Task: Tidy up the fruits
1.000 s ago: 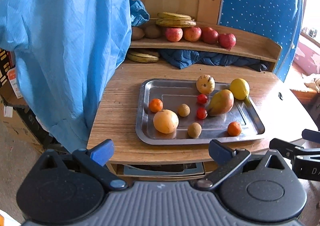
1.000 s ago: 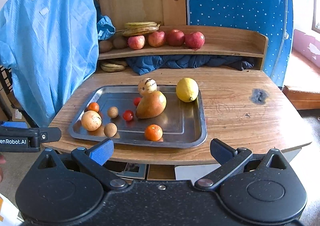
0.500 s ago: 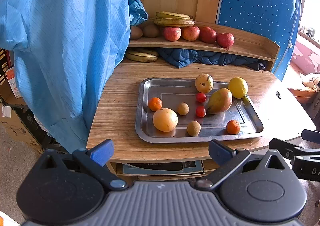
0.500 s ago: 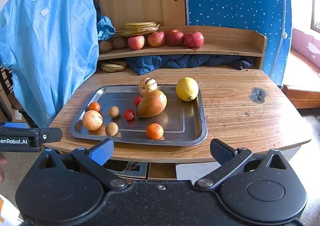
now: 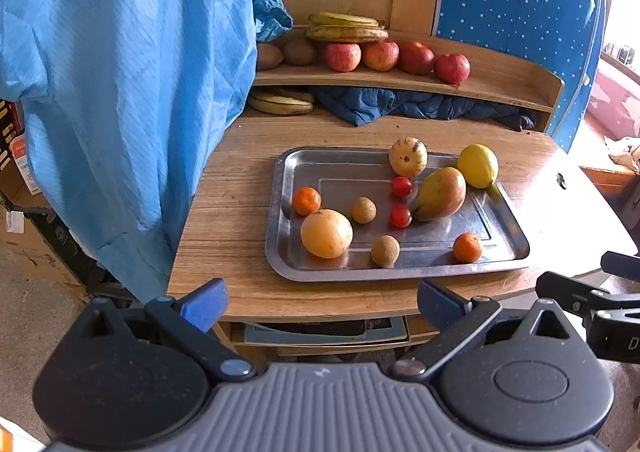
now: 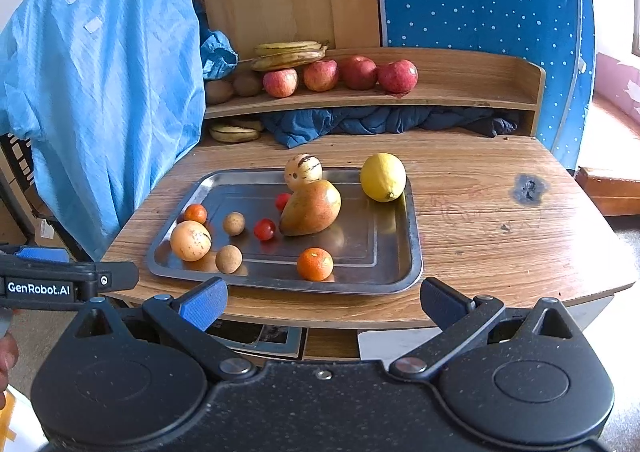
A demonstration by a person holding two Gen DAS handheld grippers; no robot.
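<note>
Left wrist: both grippers' jaws wide apart, apparently empty, before the tray (image 5: 516, 240).

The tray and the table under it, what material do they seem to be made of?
The tray looks like polished metal, perhaps stainless steel: grey, shiny, mirroring the fruit. The table looks like wood or wood-pattern laminate: brown grain lines, matte surface; which one is unclear.

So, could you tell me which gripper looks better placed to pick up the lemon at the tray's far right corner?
Probably the right gripper: the lemon lies nearly straight ahead of its open fingers, while for the left gripper it sits far off to the right.
</note>
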